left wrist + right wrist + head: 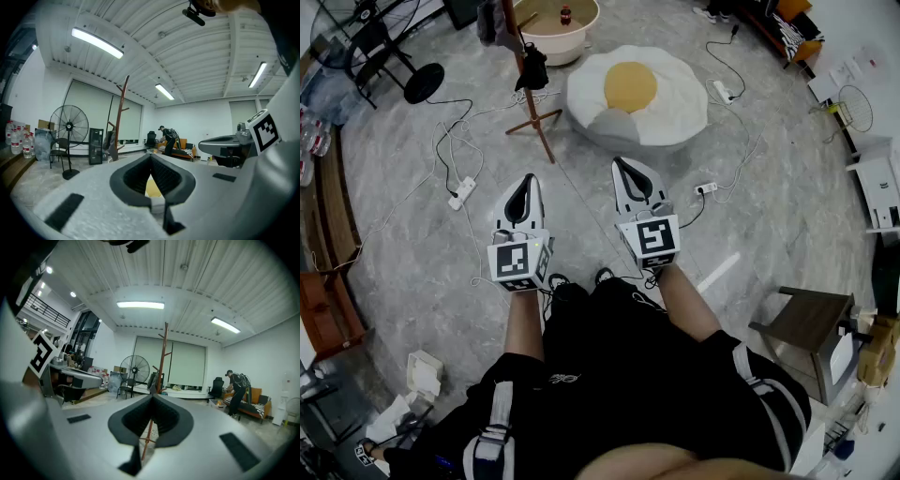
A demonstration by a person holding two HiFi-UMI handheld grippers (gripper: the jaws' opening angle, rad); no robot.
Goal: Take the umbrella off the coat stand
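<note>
The brown wooden coat stand (531, 89) rises from the grey floor ahead of me, seen from above in the head view. A dark folded umbrella (532, 69) hangs from it, and another dark item hangs higher up. My left gripper (526, 179) and right gripper (622, 162) are held side by side, well short of the stand, both shut and empty. In the left gripper view the coat stand (123, 112) is left of the left gripper (151, 155). The right gripper (153, 394) points almost straight at the coat stand (162, 357).
A fried-egg floor cushion (637, 94) lies right of the stand, and a round tub (558, 33) sits behind it. Cables and a power strip (461, 192) run across the floor. A standing fan (366, 28) is far left and a stool (806, 323) near right. A person (236, 390) bends at the back.
</note>
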